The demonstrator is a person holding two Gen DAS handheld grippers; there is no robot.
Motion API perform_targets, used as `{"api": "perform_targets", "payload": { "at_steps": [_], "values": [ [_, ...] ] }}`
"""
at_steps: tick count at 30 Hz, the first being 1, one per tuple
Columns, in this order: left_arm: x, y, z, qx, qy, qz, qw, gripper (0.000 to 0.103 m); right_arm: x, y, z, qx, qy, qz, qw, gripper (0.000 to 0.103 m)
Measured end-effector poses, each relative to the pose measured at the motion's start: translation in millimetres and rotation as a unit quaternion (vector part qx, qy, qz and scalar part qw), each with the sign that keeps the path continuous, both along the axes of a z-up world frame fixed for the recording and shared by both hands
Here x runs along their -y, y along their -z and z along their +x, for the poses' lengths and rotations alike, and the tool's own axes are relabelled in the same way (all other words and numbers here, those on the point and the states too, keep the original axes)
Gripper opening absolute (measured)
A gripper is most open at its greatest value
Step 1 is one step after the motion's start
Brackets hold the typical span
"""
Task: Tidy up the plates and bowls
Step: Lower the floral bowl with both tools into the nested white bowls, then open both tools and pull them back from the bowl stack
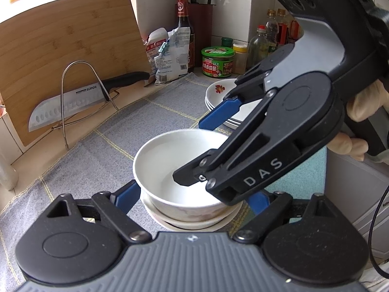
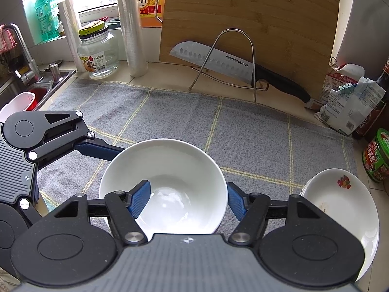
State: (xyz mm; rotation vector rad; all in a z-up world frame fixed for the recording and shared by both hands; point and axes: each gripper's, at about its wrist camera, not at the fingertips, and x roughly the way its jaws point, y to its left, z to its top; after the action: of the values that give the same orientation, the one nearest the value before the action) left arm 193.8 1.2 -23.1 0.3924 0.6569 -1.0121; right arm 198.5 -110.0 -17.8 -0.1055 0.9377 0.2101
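A white bowl sits on top of a small stack of bowls on the grey checked cloth. My left gripper straddles the stack low down. Its left blue finger reaches the bowl's side, and a sliver of cloth shows beside the right one, so it is open. My right gripper is open, coming down from the right. One finger is inside the bowl, the other outside its rim. A stack of white plates with a fruit print lies to the right.
A bamboo cutting board leans on the wall, with a knife on a wire rack before it. Food bags, a green-lidded tub and bottles crowd the right. A glass jar, film rolls and a sink are at left.
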Motion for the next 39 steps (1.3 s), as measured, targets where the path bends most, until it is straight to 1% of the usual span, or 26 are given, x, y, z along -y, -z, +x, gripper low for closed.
{"api": "perform_targets", "payload": {
  "at_steps": [2, 4, 5, 10, 13, 17, 23, 27, 29, 32, 35, 39],
  "values": [
    [0.2, -1.5, -2.3, 0.009, 0.003, 0.002, 1.0, 0.093, -0.4, -1.9, -1.6, 0.007, -0.002, 0.005, 1.0, 0.087],
    [-1.5, -2.2, -4.2, 0.012, 0.007, 0.004, 0.9999, 0.094, -2.0, -3.6, -2.9, 0.012, -0.003, 0.005, 1.0, 0.094],
    [-2.7, -2.5, -5.0, 0.012, 0.009, 0.005, 0.9999, 0.094, -2.9, -4.0, -3.6, 0.014, -0.005, 0.003, 1.0, 0.096],
    [-12.4, -5.5, -5.4, 0.013, 0.013, 0.014, 0.9997, 0.094, -4.5, -3.0, -7.0, 0.011, -0.006, 0.0, 1.0, 0.097],
    [-19.5, -5.2, -5.5, 0.011, 0.009, 0.019, 0.9997, 0.094, -8.3, -4.0, -10.1, 0.018, -0.006, -0.003, 1.0, 0.101],
    [-26.7, -3.5, -6.2, 0.007, 0.003, 0.025, 0.9997, 0.094, -14.1, -3.7, -12.4, 0.024, -0.003, -0.019, 1.0, 0.101],
    [-31.4, -1.0, -8.0, 0.002, 0.0, 0.024, 0.9997, 0.094, -19.6, -0.3, -14.5, 0.024, 0.003, -0.03, 0.999, 0.101],
    [-34.9, 1.3, -9.1, 0.001, -0.002, 0.027, 0.9996, 0.094, -21.7, -0.9, -19.7, 0.033, 0.013, -0.038, 0.999, 0.101],
    [-37.7, 1.4, -8.0, 0.001, -0.005, 0.026, 0.9996, 0.094, -18.9, -3.1, -23.8, 0.04, 0.024, -0.034, 0.998, 0.102],
    [-42.3, 2.4, -5.8, 0.003, -0.009, 0.027, 0.9996, 0.094, -14.4, -8.1, -34.1, 0.051, 0.04, -0.014, 0.998, 0.103],
    [-45.9, 5.5, -2.6, 0.002, -0.011, 0.027, 0.9996, 0.094, -13.9, -9.4, -46.6, 0.061, 0.05, -0.016, 0.997, 0.103],
    [-48.8, 14.3, 0.7, 0.0, -0.003, 0.031, 0.9995, 0.094, -11.7, -3.5, -60.2, 0.056, 0.067, -0.011, 0.996, 0.103]
  ]
}}
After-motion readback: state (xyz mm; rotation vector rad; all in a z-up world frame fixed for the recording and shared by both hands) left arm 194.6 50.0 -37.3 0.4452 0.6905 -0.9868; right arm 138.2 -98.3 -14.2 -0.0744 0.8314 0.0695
